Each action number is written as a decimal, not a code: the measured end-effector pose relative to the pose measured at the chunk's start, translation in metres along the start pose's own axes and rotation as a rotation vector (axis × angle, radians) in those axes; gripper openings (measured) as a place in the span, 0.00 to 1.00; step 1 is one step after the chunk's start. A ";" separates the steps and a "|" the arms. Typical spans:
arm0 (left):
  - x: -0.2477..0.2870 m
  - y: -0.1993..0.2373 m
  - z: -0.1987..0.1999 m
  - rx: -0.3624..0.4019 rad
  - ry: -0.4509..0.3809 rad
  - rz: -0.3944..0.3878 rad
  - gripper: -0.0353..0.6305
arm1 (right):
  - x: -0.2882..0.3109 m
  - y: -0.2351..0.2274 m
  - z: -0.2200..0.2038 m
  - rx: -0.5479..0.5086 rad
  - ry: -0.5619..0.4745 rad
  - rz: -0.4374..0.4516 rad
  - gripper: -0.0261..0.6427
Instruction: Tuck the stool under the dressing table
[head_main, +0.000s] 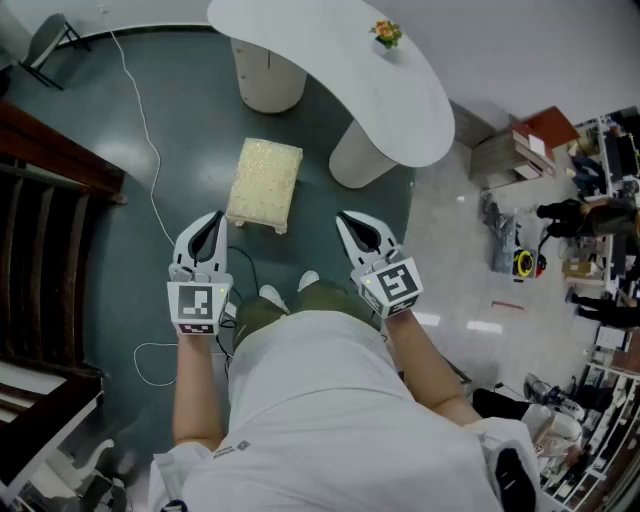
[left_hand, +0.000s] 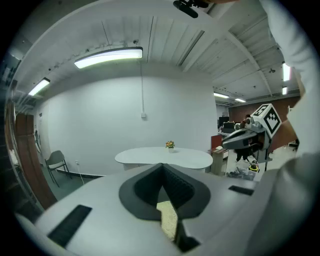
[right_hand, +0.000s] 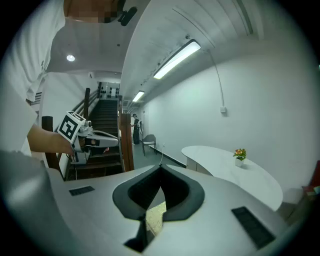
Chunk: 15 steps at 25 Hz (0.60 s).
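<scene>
Stool (head_main: 265, 183) stands on the floor, just short of the white tabletop (head_main: 330, 60) and roughly in line with the gap between its two legs (head_main: 270, 75), not yet under it. Left hand-held gripper (head_main: 213, 222) and right hand-held gripper (head_main: 350, 225) are both pressed together and empty, flanking the stool's near end but apart from it. Judgement: set both closed tips against the near edge and push evenly, so the stool runs straight in without swinging into the right leg.
</scene>
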<state>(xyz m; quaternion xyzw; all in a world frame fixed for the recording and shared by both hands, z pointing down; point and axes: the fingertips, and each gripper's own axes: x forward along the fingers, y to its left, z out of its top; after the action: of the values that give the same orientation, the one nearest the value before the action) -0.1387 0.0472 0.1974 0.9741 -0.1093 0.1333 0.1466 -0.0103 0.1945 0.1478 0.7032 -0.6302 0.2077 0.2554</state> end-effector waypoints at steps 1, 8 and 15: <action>-0.007 0.003 -0.003 0.001 0.004 -0.001 0.06 | 0.002 0.010 0.001 -0.017 0.005 0.001 0.05; -0.032 0.024 -0.024 0.040 0.044 0.025 0.06 | 0.016 0.051 0.004 -0.166 0.071 0.008 0.06; -0.026 0.040 -0.038 0.017 0.096 0.070 0.06 | 0.043 0.040 -0.002 -0.275 0.130 0.020 0.06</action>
<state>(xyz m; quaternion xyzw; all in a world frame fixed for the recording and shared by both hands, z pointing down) -0.1816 0.0264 0.2353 0.9634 -0.1349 0.1856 0.1387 -0.0448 0.1592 0.1790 0.6403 -0.6420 0.1672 0.3872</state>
